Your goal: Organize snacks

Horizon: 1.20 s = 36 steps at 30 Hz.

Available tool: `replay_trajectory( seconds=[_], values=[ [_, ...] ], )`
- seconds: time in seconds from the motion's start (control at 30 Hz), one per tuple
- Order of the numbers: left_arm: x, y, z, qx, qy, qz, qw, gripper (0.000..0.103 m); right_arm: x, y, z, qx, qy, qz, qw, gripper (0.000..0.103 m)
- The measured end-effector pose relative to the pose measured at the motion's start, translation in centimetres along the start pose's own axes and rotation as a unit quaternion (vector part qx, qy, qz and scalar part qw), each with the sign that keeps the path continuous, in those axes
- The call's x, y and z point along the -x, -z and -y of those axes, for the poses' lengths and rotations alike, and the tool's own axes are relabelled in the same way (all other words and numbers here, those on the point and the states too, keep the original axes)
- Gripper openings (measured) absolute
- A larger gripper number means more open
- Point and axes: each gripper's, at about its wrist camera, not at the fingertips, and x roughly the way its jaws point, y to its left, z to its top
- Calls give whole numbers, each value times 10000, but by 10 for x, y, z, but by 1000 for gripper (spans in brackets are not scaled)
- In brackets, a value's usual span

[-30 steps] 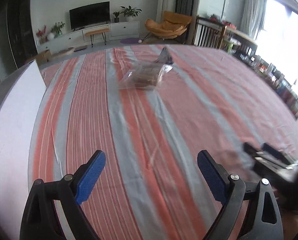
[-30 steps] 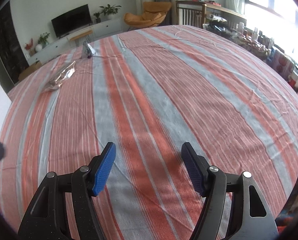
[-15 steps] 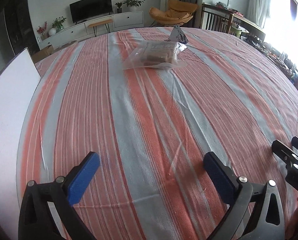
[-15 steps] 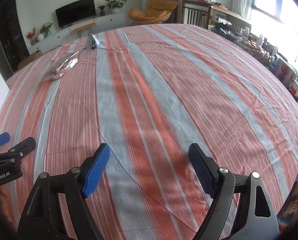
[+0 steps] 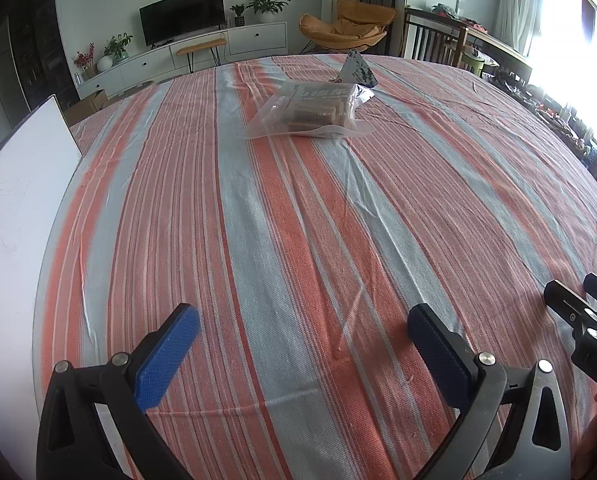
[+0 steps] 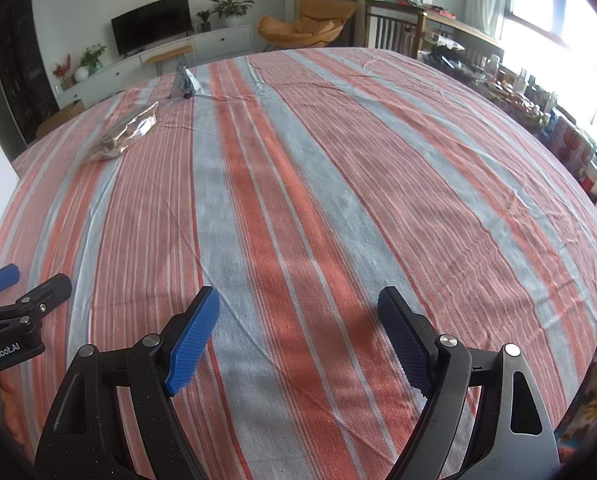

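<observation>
A clear plastic bag of brown snack bars (image 5: 312, 110) lies flat on the far part of the orange-and-grey striped tablecloth (image 5: 298, 240). A small silver pyramid-shaped foil packet (image 5: 356, 70) stands just behind it, touching its far edge. The left gripper (image 5: 304, 332) hovers well short of both; its jaws have just been opening, stand wide and hold nothing. The right gripper (image 6: 298, 320) likewise has just been opening, wide and empty. A white board (image 5: 14, 216) borders the cloth's left edge.
</observation>
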Motion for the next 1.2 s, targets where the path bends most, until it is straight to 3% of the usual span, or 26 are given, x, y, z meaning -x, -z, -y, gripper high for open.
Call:
replay_trajectory(
  seconds=[1.2],
  values=[
    [0,-1,0,4,4,-2,10000,103,1,1,-1,30,-21,-29,10000,88]
  ],
)
